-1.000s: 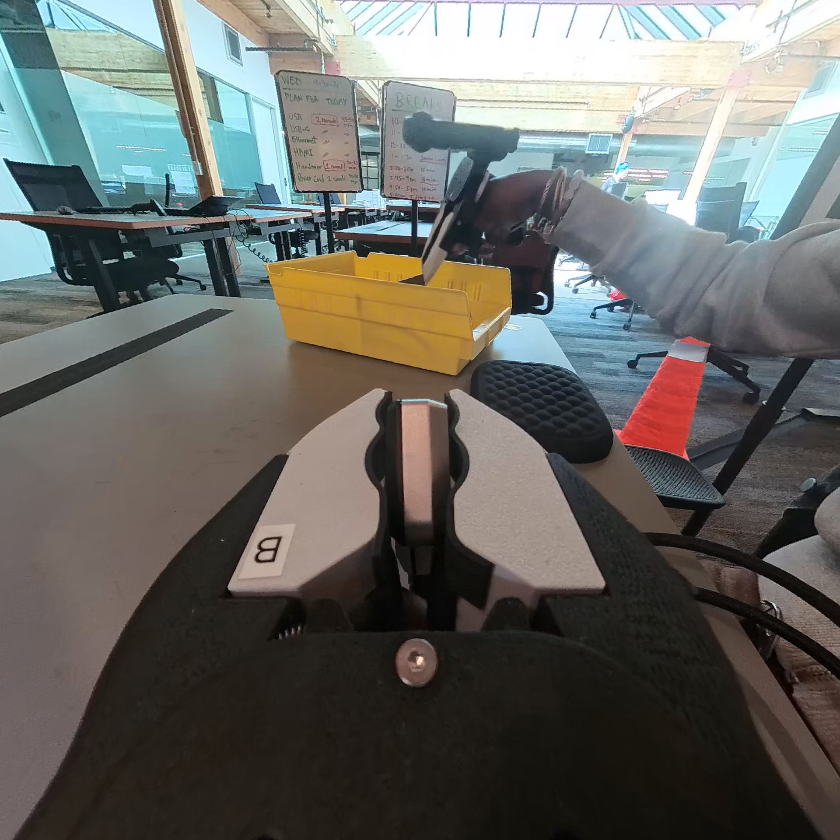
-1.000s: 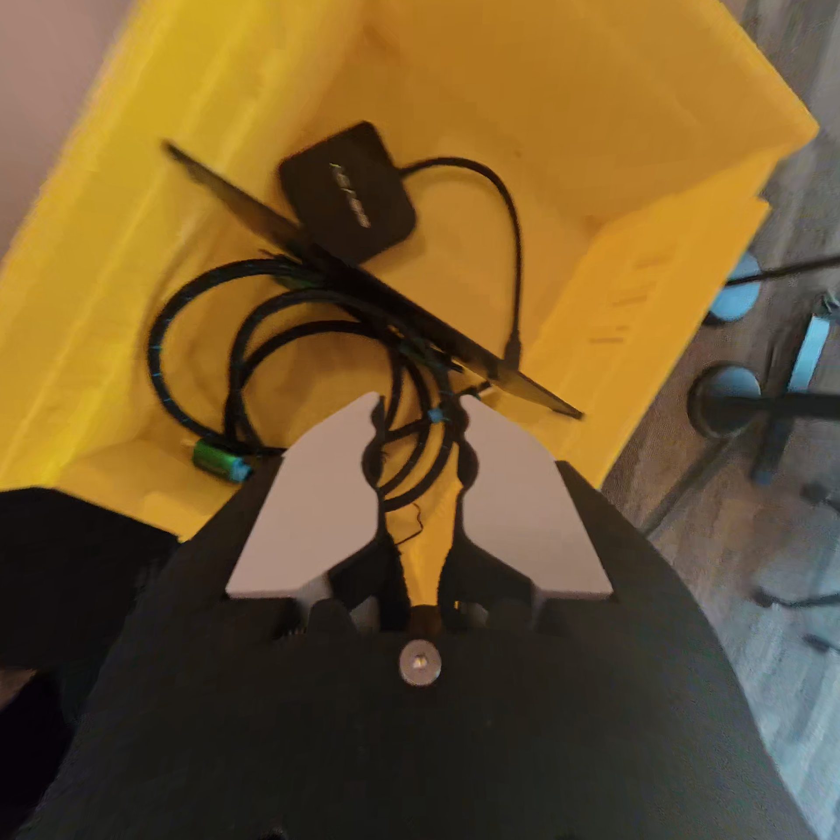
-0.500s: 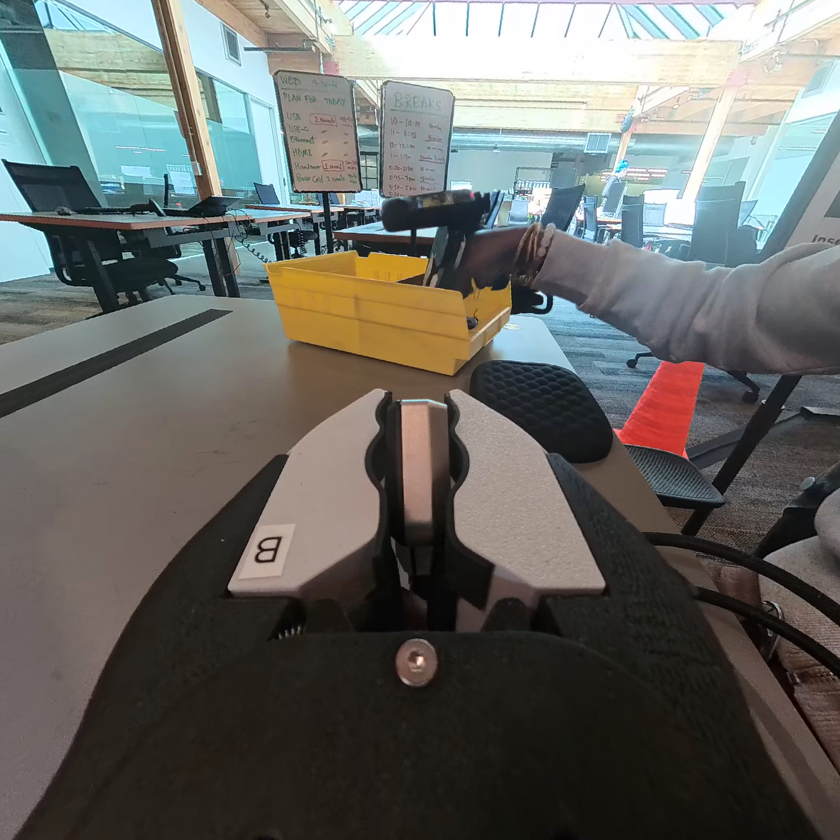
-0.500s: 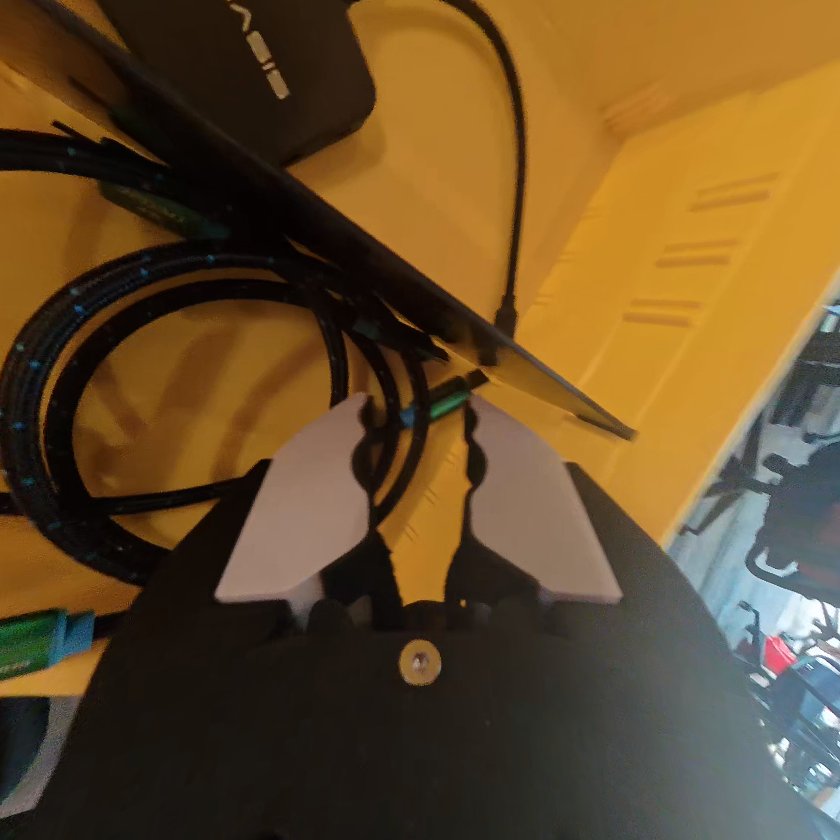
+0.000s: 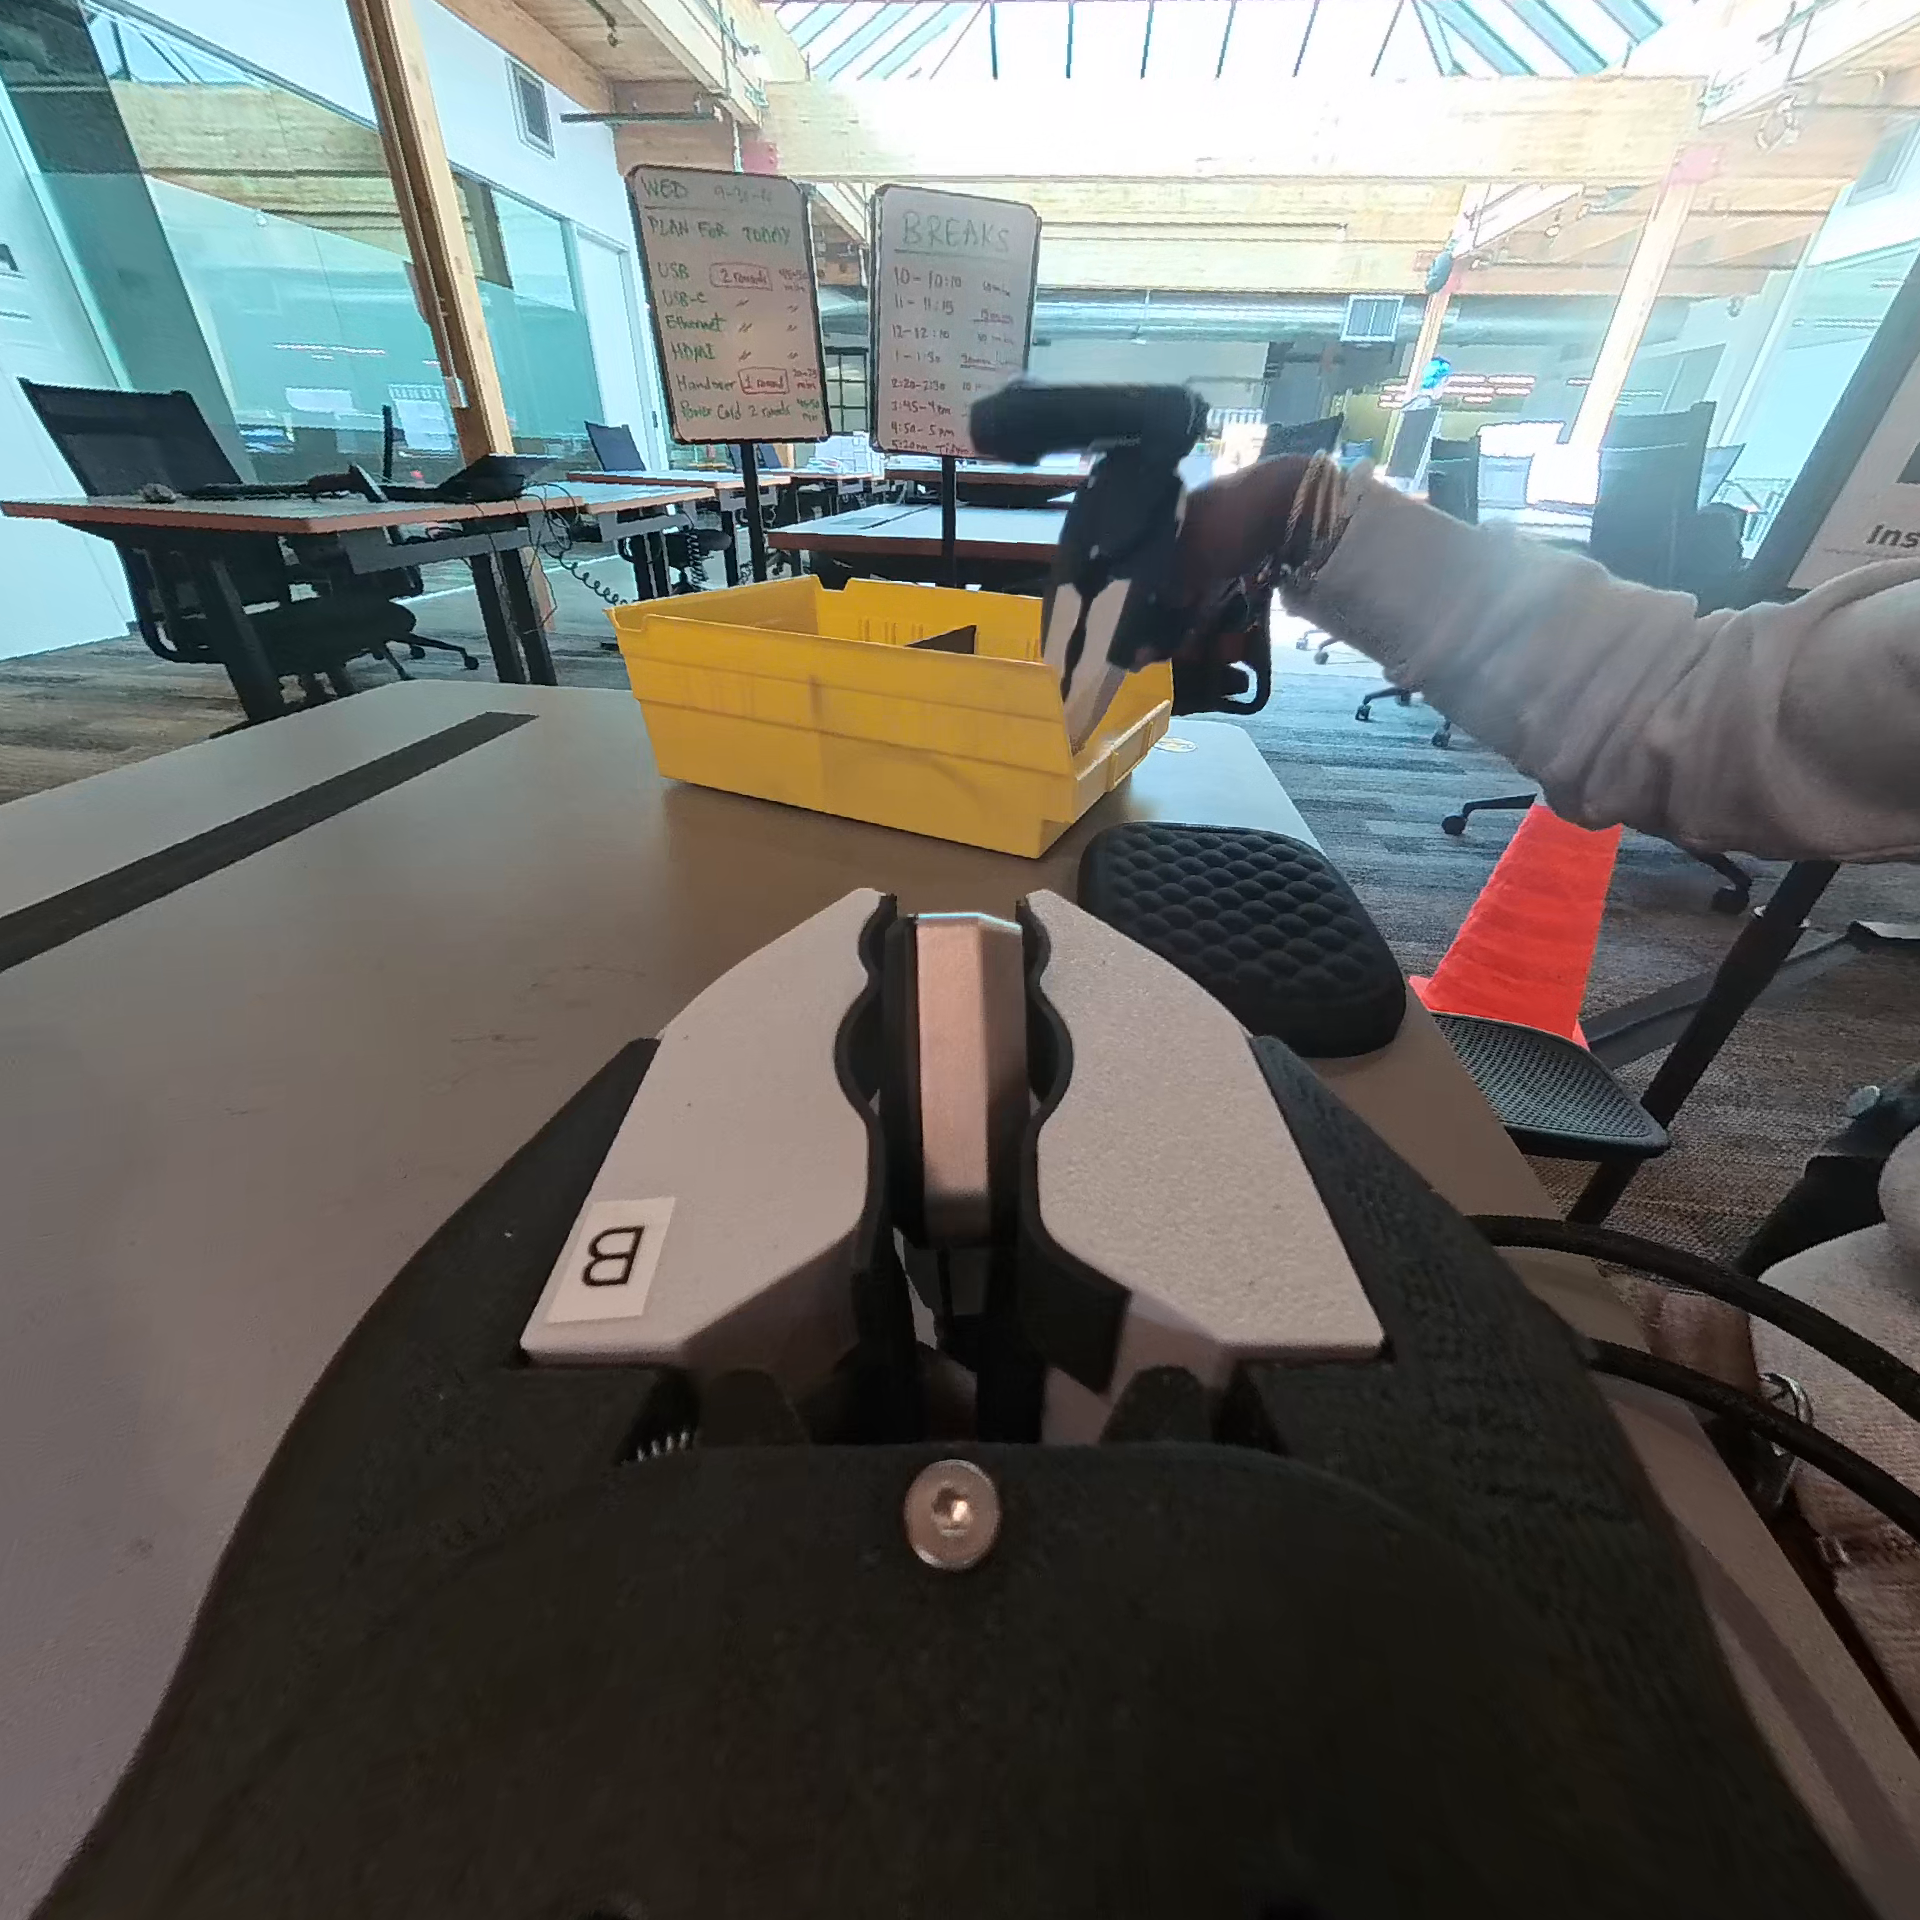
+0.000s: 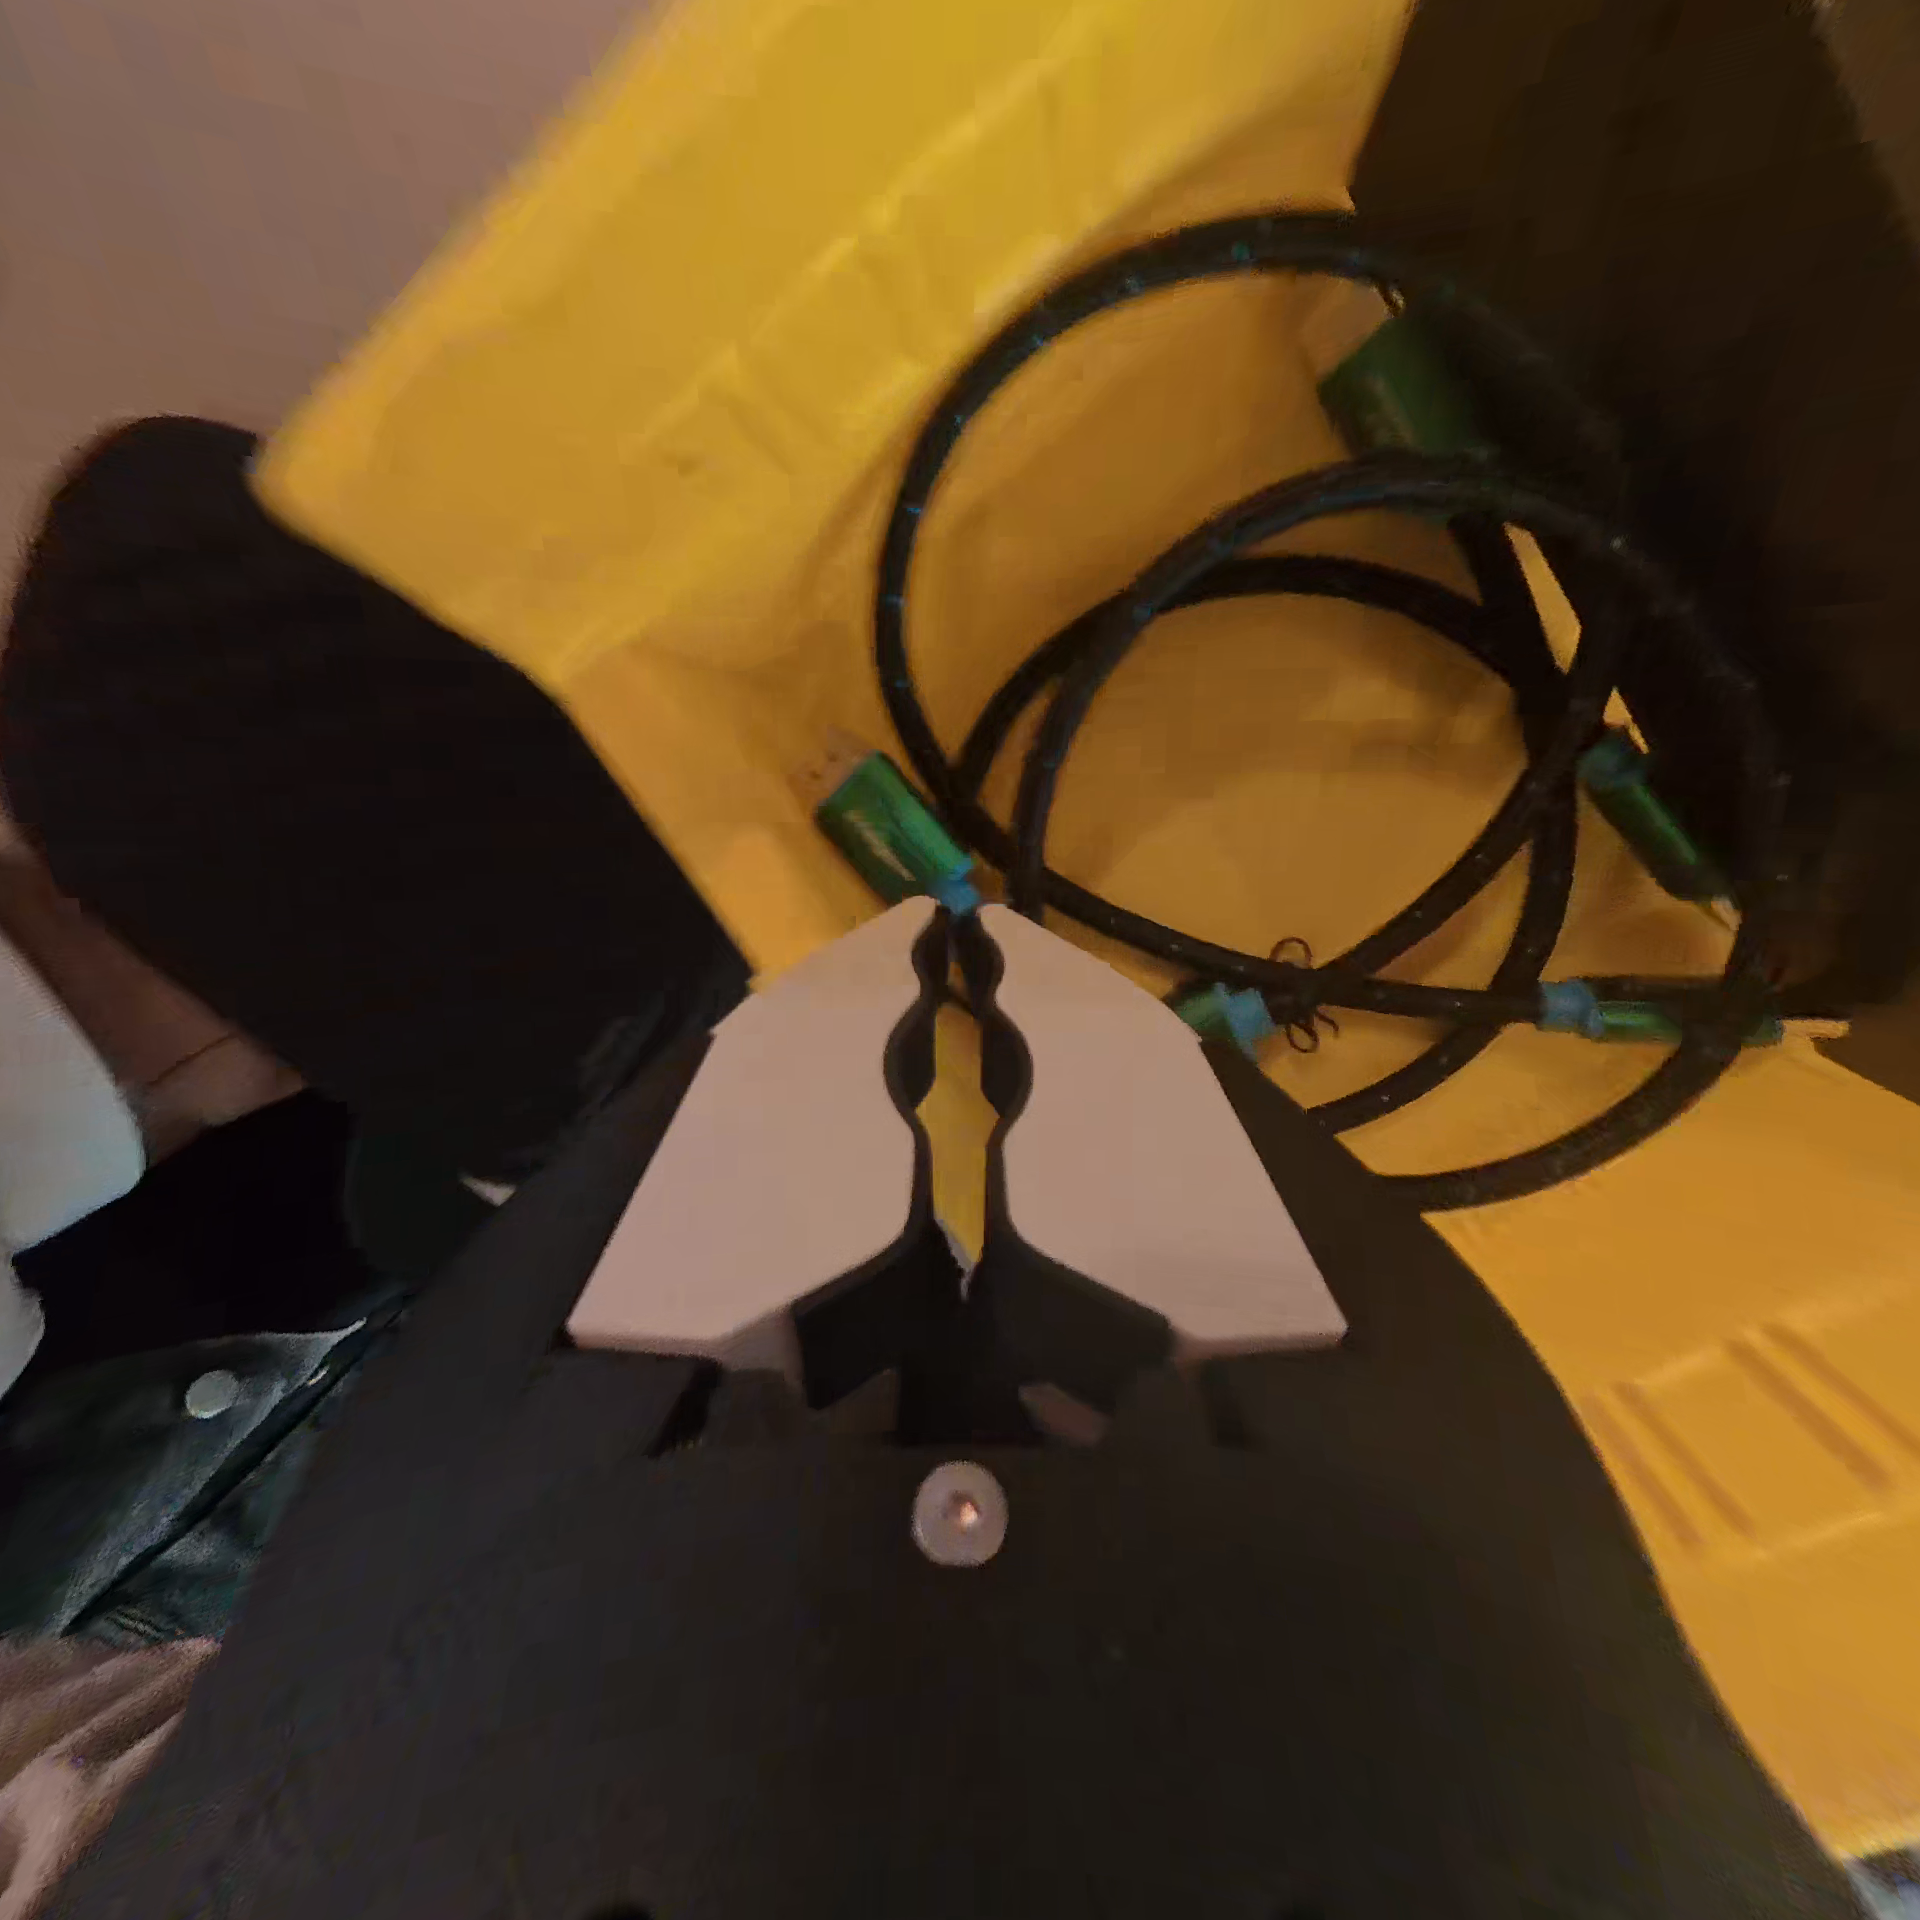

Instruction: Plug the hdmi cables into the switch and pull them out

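My left gripper (image 5: 956,909) is shut on the silver HDMI switch (image 5: 951,1070), held edge-on low over the grey table (image 5: 312,987). The yellow bin (image 5: 831,727) stands at the table's far end. My right gripper (image 5: 1091,686), held by a hand in a grey sleeve, points down into the bin's right end. In the right wrist view my right gripper (image 6: 958,914) is shut on a black braided HDMI cable (image 6: 1143,582), just behind its green plug (image 6: 891,831). The coiled cables lie on the bin floor (image 6: 675,343) with several other green plugs.
A black textured pad (image 5: 1236,935) lies on the table's right edge between me and the bin. An orange cone (image 5: 1517,935) and a mesh chair (image 5: 1538,1101) stand right of the table. Two whiteboards (image 5: 727,312) stand behind the bin. A dark object (image 6: 1714,312) fills the bin's far corner.
My right gripper dipped deep into the bin, swung toward the nearest green plug and closed on its cable, then rose a little. My left gripper and the switch have not moved.
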Demonstrator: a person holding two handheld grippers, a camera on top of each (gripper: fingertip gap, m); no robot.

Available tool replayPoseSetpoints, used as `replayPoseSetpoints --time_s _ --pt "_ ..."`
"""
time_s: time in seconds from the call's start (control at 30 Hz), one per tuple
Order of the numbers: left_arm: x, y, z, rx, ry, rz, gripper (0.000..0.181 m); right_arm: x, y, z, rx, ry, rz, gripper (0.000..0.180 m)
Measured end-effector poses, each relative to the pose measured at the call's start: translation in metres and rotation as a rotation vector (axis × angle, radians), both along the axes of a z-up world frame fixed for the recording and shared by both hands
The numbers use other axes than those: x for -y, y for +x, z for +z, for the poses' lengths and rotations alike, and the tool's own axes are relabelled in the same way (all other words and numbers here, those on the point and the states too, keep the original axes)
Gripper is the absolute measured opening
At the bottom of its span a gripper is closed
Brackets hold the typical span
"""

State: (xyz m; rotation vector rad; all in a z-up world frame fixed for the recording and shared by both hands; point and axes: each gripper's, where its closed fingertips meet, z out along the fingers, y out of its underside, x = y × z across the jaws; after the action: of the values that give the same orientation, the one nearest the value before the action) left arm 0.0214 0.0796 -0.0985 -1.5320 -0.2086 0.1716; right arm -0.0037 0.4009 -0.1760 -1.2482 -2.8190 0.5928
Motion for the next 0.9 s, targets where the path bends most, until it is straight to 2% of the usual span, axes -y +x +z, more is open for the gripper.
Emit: replayPoseSetpoints --time_s 0.07,0.13,0.23,0.3,0.37,0.47,0.57,0.67,0.73,0.83,0.9 --pt "0.001 -0.001 0.0 0.001 0.003 0.003 0.021 -0.007 -0.003 -0.018 0.054 0.036 -0.032 0.002" --pt "0.001 -0.001 0.001 0.002 0.008 0.004 0.021 -0.003 -0.005 -0.019 0.075 0.0 -0.039 0.004" --pt "0.002 -0.002 0.003 0.007 0.022 0.001 0.021 0.004 -0.011 0.003 -0.045 -0.031 -0.035 0.018" --pt "0.002 -0.002 0.006 0.006 0.042 0.001 0.021 0.024 -0.02 0.033 -0.212 -0.122 -0.035 0.031" --pt "0.004 -0.001 0.011 0.014 0.078 -0.007 0.021 0.067 -0.023 0.075 -0.444 -0.309 0.026 0.05" --pt "0.011 0.0 0.024 0.035 0.178 -0.026 0.021 0.149 0.004 0.132 -0.748 -0.681 0.191 0.088" --pt "0.022 -0.001 0.039 0.068 0.296 -0.045 0.021 0.222 0.034 0.143 -0.853 -0.905 0.367 0.121" --pt "0.034 0.001 0.055 0.085 0.422 -0.083 0.021 0.288 0.052 0.119 -0.777 -0.957 0.546 0.127" --pt "0.042 0.003 0.064 0.084 0.49 -0.099 0.021 0.326 0.049 0.104 -0.705 -0.966 0.575 0.127" --pt "0.053 0.004 0.075 0.067 0.577 -0.11 0.021 0.371 0.051 0.097 -0.509 -1.07 0.544 0.113" --pt "0.062 0.006 0.083 0.05 0.632 -0.114 0.021 0.391 0.052 0.086 -0.382 -1.069 0.524 0.098"
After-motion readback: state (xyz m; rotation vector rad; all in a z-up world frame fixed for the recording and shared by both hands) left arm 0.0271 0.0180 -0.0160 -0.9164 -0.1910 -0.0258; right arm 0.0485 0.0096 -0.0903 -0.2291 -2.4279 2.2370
